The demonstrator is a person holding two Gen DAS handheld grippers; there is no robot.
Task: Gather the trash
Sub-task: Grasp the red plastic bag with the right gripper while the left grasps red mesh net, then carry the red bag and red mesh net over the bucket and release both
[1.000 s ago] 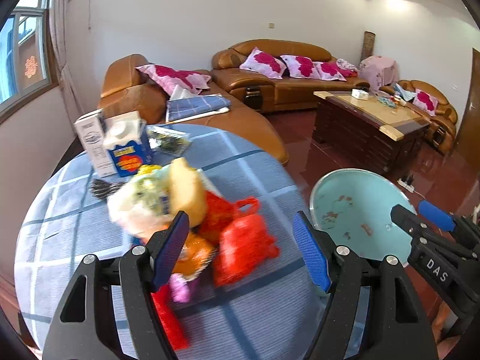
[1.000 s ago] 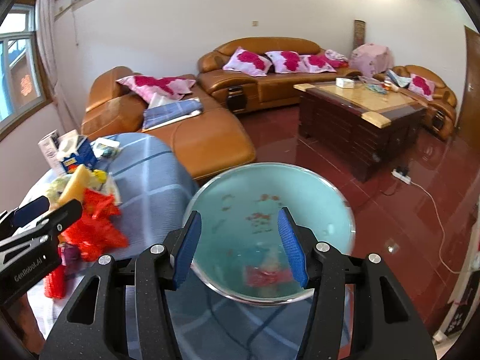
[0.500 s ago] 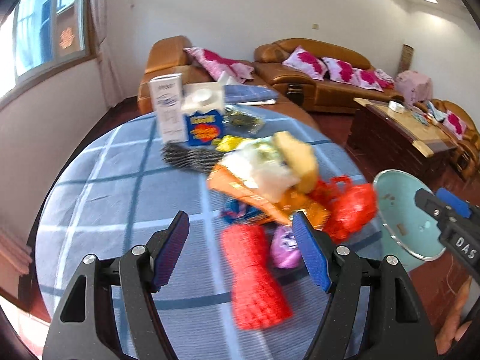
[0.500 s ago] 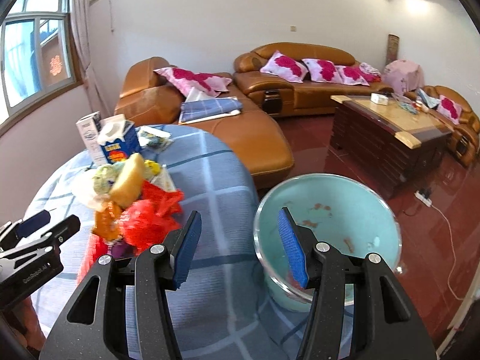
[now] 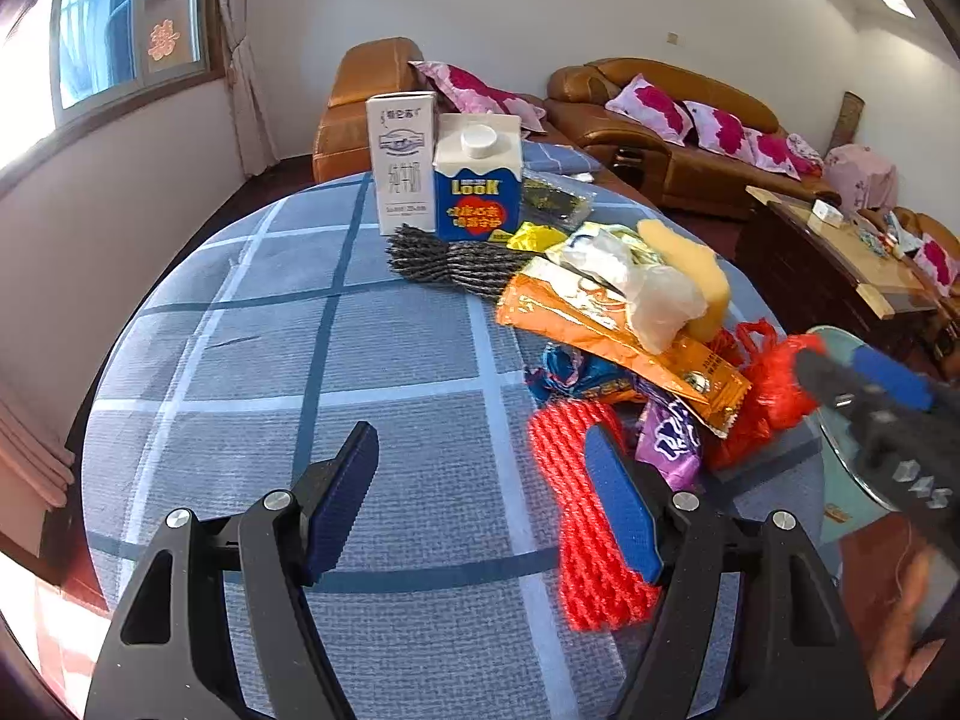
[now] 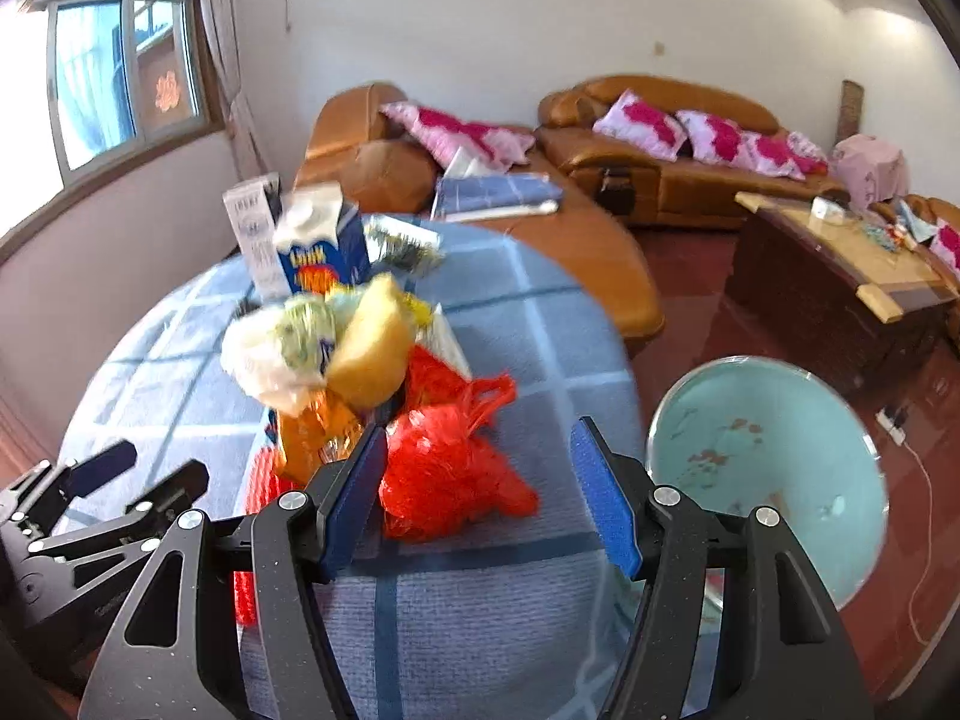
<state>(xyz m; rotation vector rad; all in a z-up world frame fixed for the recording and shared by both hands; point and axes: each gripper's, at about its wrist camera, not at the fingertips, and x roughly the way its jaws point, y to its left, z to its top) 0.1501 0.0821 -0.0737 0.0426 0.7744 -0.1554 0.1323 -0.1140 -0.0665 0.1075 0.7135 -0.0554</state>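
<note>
We hold the left gripper [image 5: 483, 501] with fingers wide over bare cloth, the red mesh net [image 5: 585, 516] just beside and partly behind its right finger. The right gripper [image 6: 480, 495] is opening its fingers, and the red plastic bag [image 6: 447, 468] lies beyond them, untouched. The trash heap sits on a round tabletop [image 5: 270, 372] under blue checked cloth, with the teal bin [image 6: 774, 480] beside it and tan sofas behind. One carton [image 5: 477, 180] reads "LOOK".
</note>
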